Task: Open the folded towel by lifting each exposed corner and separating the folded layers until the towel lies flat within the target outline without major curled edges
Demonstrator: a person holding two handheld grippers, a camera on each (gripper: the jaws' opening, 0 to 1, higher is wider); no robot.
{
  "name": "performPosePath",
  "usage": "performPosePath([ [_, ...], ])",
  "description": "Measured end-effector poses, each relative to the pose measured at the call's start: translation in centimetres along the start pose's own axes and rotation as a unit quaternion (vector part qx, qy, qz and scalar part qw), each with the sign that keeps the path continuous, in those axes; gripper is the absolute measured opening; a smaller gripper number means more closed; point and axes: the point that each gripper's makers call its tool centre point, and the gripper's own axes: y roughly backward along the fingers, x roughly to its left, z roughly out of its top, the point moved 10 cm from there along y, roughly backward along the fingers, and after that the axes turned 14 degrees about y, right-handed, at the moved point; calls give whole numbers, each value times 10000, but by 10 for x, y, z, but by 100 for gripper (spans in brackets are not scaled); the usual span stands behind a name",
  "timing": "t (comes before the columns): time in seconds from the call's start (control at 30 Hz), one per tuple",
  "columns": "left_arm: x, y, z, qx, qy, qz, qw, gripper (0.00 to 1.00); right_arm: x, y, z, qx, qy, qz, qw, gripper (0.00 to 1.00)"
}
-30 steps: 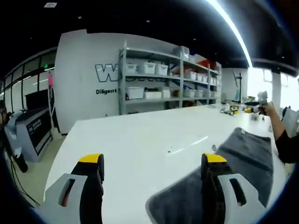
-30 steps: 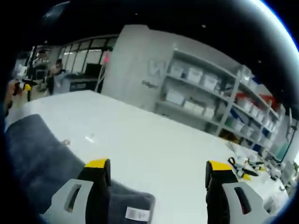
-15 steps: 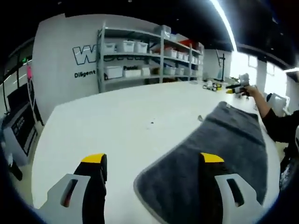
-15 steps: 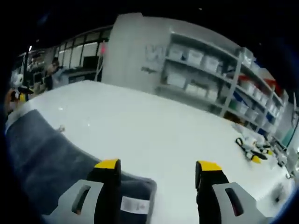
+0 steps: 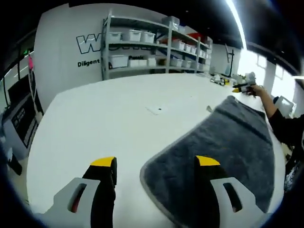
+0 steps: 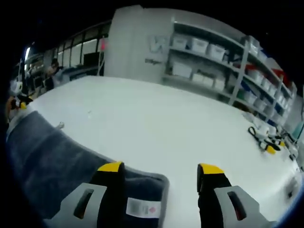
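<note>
With both hand-held grippers' jaws held apart, left point(image 5: 154, 164) and right point(image 6: 159, 168), several layers of the folded grey microfibre towel point(image 5: 223, 142) could be pinched together at its rounded corner.

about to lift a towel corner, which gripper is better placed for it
Probably the right hand-held gripper: the towel corner with the label lies between its open jaws. The left also straddles a corner, less centred.
</note>
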Motion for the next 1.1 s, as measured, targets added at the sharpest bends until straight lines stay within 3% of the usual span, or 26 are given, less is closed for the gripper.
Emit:
performPosePath([
  [0.13, 8, -5, -2, 77, -68, 285, 9995, 54, 2, -4, 0, -31, -36, 36, 10000, 56],
  [0.23, 8, -6, -3, 23, 10, 191, 9998, 49, 4, -5, 0, -17, -34, 82, 10000, 56],
  [0.3, 9, -7, -5, -21, -93, 139, 9999, 41, 5, -6, -1, -29, -61, 89, 9999, 56],
  [0.5, 12, -14, -9, 62, -212, 224, 9995, 34, 6, -9, -5, 17, -110, 118, 9999, 56],
  [0.67, 13, -16, -10, 9, -147, 301, 9994, 32, 7, -15, -6, 21, -151, 141, 9998, 53],
  [0.87, 9, -17, -11, 41, -129, 162, 9998, 29, 6, -14, -7, 73, -77, 108, 9999, 51],
  [1.1, 7, -22, -15, 193, -147, 92, 9997, 29, 1, -19, -20, 361, -212, -37, 9991, 40],
])
